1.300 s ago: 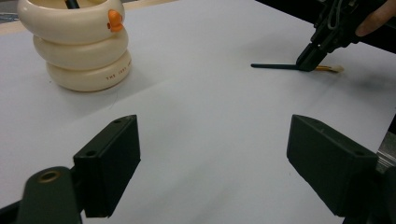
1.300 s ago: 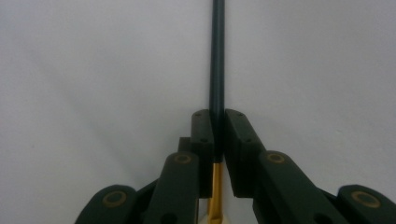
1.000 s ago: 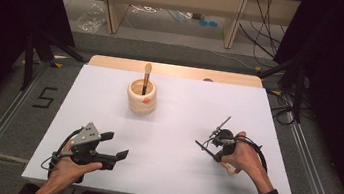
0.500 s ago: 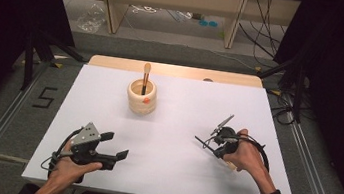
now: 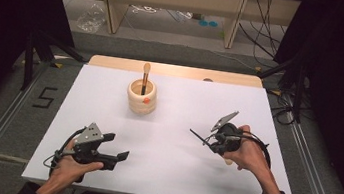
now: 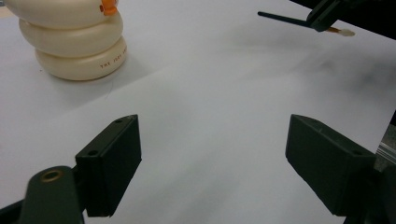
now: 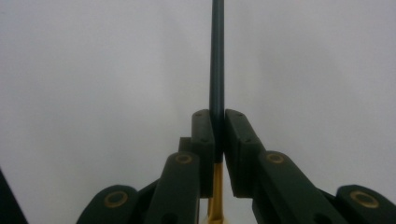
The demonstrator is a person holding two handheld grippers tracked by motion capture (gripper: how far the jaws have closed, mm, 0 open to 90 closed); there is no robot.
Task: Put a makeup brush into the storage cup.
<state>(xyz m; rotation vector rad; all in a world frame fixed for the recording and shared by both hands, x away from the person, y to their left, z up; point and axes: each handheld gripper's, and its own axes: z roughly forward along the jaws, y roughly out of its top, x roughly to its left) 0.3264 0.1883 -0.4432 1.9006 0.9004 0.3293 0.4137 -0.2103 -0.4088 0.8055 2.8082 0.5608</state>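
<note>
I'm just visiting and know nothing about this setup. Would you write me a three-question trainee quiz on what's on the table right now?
1. True or false: the right tool is clamped on a thin dark brush handle.
2. Multiple choice: the left tool is
A) shut on the holder
B) open, with nothing between its jaws
C) holding a brush
3. What stands upright inside the cream ringed holder?

Key
1. True: its jaws pinch the handle.
2. B: the jaws stand wide over the bare white table.
3. A brush with a pale tip, standing in the holder near the far edge.
</note>
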